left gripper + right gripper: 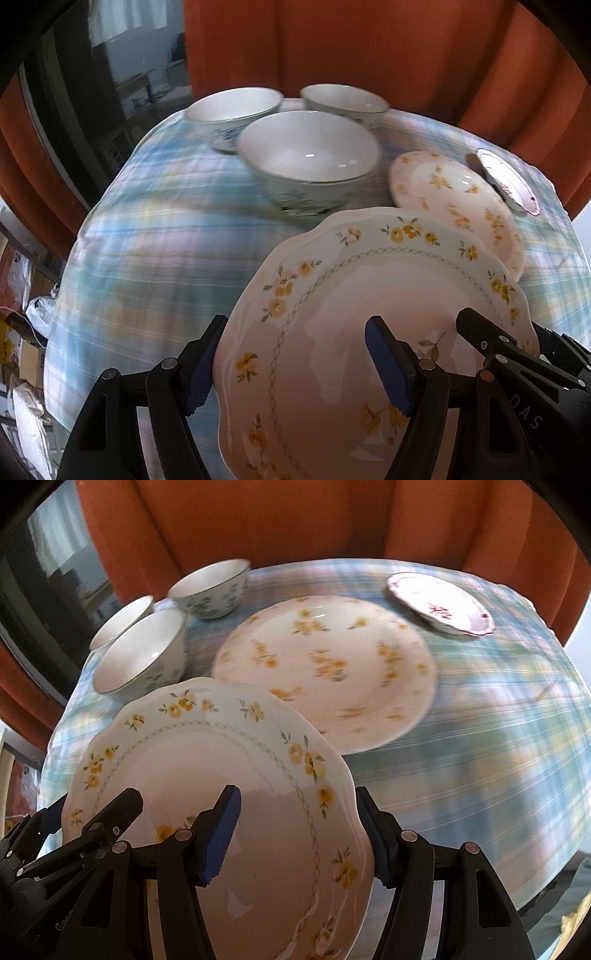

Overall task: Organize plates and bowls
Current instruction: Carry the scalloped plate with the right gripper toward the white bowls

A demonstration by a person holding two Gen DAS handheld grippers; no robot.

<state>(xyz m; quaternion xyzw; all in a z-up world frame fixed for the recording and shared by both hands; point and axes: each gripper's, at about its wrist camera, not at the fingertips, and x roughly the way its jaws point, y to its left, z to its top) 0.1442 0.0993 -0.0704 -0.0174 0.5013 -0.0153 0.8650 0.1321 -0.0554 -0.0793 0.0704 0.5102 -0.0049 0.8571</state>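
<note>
A scalloped plate with yellow flowers (332,295) (207,768) is held above the cloth between both grippers. My left gripper (293,369) is shut on its left rim, one pad on top and one beneath. My right gripper (299,838) is shut on its right rim in the same way. Each wrist view also shows the other gripper on the far side of the plate. Beyond it lie a round yellow-flowered plate (325,668) (454,199) and a small plate with a purple flower (439,603) (506,181). Three white bowls (310,155) (144,657) cluster at the back left.
The table wears a blue plaid cloth (155,240) (498,720). Orange curtains (369,48) hang right behind it. Bags and boxes (22,332) crowd the floor off the table's left edge. A dark window (92,74) stands at the far left.
</note>
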